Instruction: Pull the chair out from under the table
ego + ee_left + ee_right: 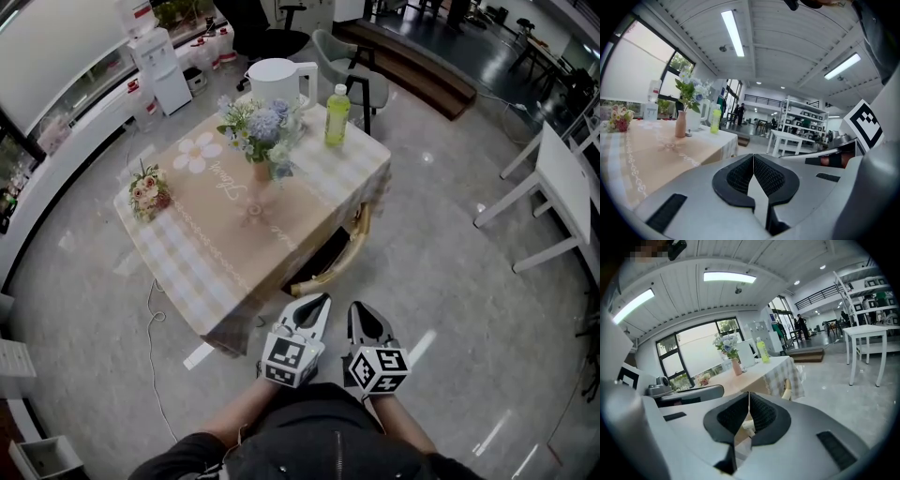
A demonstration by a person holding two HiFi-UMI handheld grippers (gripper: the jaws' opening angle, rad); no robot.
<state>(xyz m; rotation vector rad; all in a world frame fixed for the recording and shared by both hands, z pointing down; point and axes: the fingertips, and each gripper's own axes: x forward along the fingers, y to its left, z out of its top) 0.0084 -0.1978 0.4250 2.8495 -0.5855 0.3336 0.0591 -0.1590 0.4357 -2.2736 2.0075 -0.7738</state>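
Observation:
The chair (335, 262) is tucked under the near right side of the table (202, 272), which wears a checked cloth; only its curved wooden back shows below the cloth edge. Both grippers hover side by side just short of that back, apart from it. My left gripper (317, 300) is shut with nothing in it, its pads meeting (753, 157). My right gripper (364, 310) is also shut and empty (749, 394). In the right gripper view a piece of the chair's wooden back (788, 389) peeks out beneath the cloth ahead.
On the table stand a vase of flowers (262, 131), a green bottle (337, 114), a white jug (277, 81) and a small bouquet (149, 190). A white desk (560, 184) stands to the right. A cable (155, 347) lies on the floor left of the table.

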